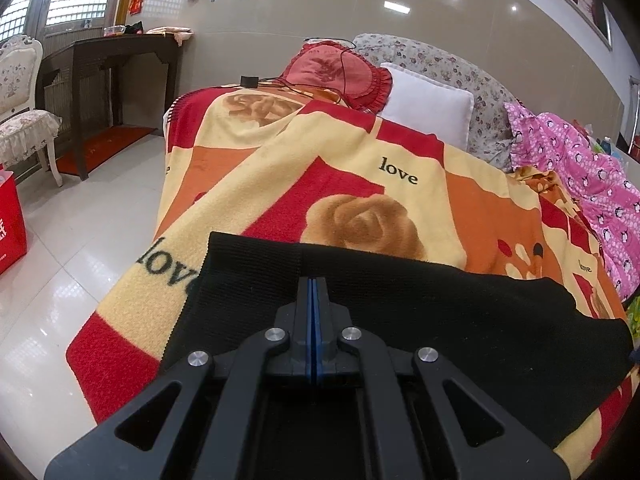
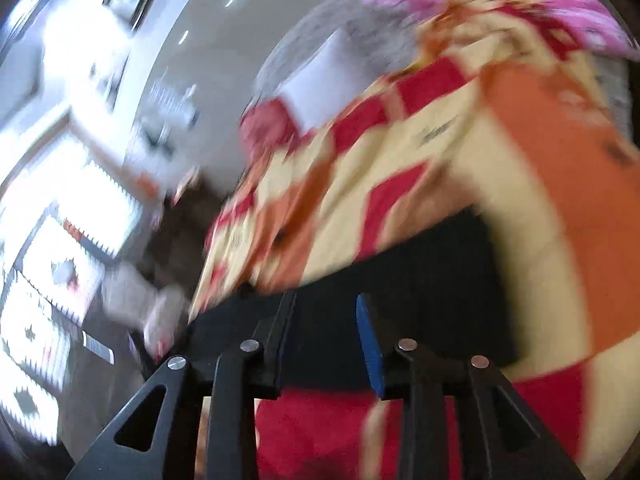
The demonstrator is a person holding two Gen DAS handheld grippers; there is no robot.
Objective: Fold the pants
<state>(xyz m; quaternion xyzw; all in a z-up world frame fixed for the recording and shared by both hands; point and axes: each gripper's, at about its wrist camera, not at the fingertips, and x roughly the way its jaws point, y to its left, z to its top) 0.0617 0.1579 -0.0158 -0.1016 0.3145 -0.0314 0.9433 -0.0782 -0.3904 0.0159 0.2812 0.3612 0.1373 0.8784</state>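
Note:
The black pants [image 1: 420,312] lie flat on a red, cream and orange "love" blanket [image 1: 360,184] covering a bed. My left gripper [image 1: 314,284] is shut, its blue-padded fingers pressed together just above the pants' near part; whether cloth is pinched I cannot tell. In the blurred right wrist view the right gripper [image 2: 326,312] is open, its blue pads [image 2: 370,344] apart over the black pants [image 2: 400,280], with nothing between them.
A red frilled cushion [image 1: 340,76], a white pillow [image 1: 428,104] and a pink patterned quilt [image 1: 580,172] lie at the bed's far end. A dark console table [image 1: 112,68], a white chair [image 1: 20,100] and a red bag [image 1: 10,220] stand on the tiled floor at left.

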